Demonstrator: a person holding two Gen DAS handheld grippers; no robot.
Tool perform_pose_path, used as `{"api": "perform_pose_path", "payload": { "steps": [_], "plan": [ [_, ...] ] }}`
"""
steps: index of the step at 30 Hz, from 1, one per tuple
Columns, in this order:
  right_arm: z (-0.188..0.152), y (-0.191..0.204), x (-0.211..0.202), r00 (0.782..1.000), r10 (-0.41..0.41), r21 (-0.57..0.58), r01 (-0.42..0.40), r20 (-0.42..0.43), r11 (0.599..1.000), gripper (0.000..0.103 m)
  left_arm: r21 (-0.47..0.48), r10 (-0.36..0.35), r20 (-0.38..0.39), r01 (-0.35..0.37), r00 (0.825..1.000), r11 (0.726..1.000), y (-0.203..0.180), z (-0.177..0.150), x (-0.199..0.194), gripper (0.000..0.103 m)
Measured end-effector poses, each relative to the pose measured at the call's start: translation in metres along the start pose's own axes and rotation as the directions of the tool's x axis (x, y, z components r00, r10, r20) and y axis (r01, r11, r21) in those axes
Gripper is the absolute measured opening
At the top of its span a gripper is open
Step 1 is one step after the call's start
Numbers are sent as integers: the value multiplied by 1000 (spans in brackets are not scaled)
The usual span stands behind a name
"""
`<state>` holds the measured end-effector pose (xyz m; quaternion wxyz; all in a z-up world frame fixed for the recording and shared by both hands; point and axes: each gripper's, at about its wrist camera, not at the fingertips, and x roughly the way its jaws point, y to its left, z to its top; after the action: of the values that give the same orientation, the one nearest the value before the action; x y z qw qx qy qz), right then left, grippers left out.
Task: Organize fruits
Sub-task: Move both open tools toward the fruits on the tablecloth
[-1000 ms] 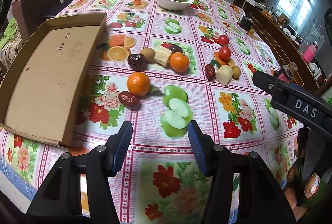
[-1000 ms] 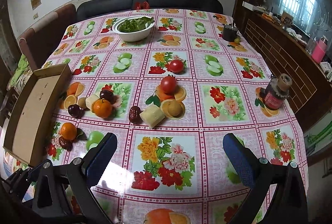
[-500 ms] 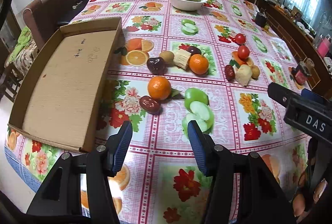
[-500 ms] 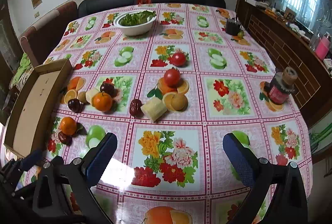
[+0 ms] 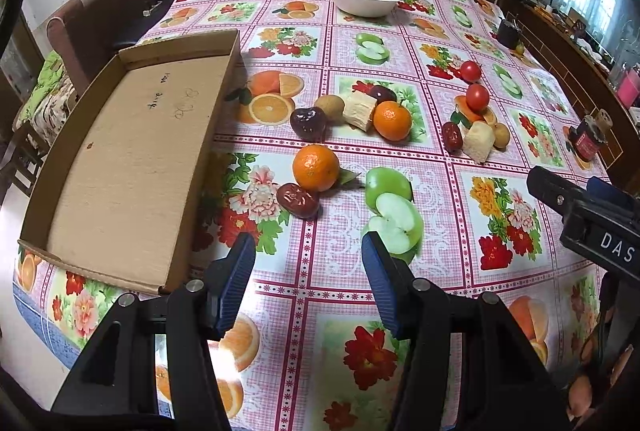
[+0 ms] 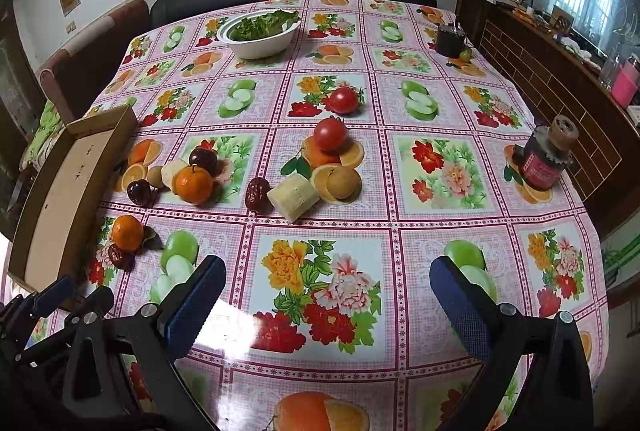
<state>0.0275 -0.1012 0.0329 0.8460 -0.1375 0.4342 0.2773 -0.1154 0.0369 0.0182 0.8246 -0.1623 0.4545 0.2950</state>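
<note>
We take the cardboard tray (image 5: 120,167) as our landmark: it lies empty at the left edge of the tabletop (image 5: 400,295), and every fruit sits loose to its right. Nearest it are an orange (image 5: 315,167) touching a red date (image 5: 298,200); a little further from it stand a second orange (image 5: 392,120), a dark plum (image 5: 308,123), a kiwi (image 5: 333,106) and a pale cut chunk (image 5: 360,108), bunched together. Well right of the tray lie two tomatoes (image 6: 330,134), another date (image 6: 257,194) and a second pale chunk (image 6: 294,196). Our left tongs (image 5: 308,263) hang partly open and hold nothing, aimed at the near orange and date. Our right tongs (image 6: 326,285) are spread wide, also empty, above bare cloth. We judge the orange firm, round and fairly light, prone to roll, so we would take it across its middle with the pads level. The date looks small, wrinkled and soft, best pinched across its short sides with light force. The tomatoes look smooth and easily bruised, and the plum slippery, so both call for a gentle squeeze.
</note>
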Motion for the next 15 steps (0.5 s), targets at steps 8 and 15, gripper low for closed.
{"api": "perform_pose_path", "payload": {
  "steps": [8,15],
  "plan": [
    [-4,-6,4,1000,-17,14,17,-11,1000,103,8,-12,-15,12,1000,1000,-3,-2,4,54],
    [-6,-12,3,1000,-13,21,13,4,1000,103,-14,-32,-36,32,999,999,6,0,10,54]
  ]
}}
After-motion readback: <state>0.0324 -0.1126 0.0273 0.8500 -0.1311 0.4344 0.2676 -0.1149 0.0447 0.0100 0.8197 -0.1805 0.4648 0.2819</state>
